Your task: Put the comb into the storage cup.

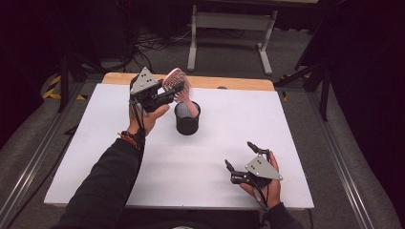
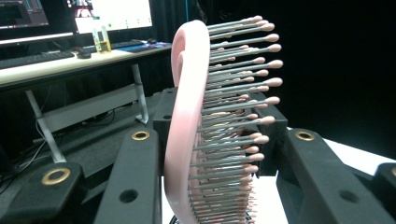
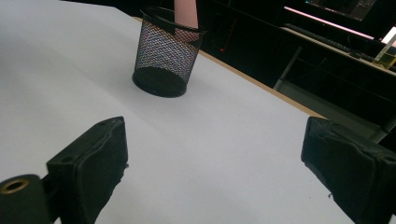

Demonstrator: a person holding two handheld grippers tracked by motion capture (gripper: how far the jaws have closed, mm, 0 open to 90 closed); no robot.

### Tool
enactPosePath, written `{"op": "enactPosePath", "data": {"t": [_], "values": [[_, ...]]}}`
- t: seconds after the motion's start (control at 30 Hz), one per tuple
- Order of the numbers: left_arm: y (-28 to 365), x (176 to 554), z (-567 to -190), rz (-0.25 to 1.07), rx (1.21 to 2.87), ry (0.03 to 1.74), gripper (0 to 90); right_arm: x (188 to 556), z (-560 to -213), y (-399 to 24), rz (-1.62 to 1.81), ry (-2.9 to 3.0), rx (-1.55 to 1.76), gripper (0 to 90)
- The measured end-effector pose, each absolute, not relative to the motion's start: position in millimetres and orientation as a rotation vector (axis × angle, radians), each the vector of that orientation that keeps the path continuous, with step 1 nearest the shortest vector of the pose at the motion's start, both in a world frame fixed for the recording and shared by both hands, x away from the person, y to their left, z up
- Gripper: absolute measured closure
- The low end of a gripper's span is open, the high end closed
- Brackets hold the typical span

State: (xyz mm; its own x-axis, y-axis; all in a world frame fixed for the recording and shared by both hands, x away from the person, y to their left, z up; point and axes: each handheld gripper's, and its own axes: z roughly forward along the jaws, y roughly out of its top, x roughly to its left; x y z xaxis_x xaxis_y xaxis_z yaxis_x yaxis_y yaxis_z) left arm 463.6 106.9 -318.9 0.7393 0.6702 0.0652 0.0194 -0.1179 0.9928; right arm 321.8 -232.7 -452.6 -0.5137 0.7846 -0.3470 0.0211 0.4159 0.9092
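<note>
Hairbrush, pink, sits clamped in the left gripper in the high view, its handle dipping into the black mesh cup just below; the right gripper rests open and empty on the bench. Left gripper view: jaws pinch the brush head. Right gripper view: the cup stands ahead of wide jaws.

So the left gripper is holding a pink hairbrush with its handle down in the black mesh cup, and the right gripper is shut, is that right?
Not quite: the right gripper is open, its jaws wide apart in the right gripper view. The rest holds.
</note>
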Motion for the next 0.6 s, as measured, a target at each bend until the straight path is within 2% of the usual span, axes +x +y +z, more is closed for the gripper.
{"op": "enactPosePath", "data": {"t": [0.6], "values": [[94, 469, -339, 0.574, 1.660, 0.584, 62.7, 321, -452, -232, 1.169, 1.845, 0.689, 8.7]]}}
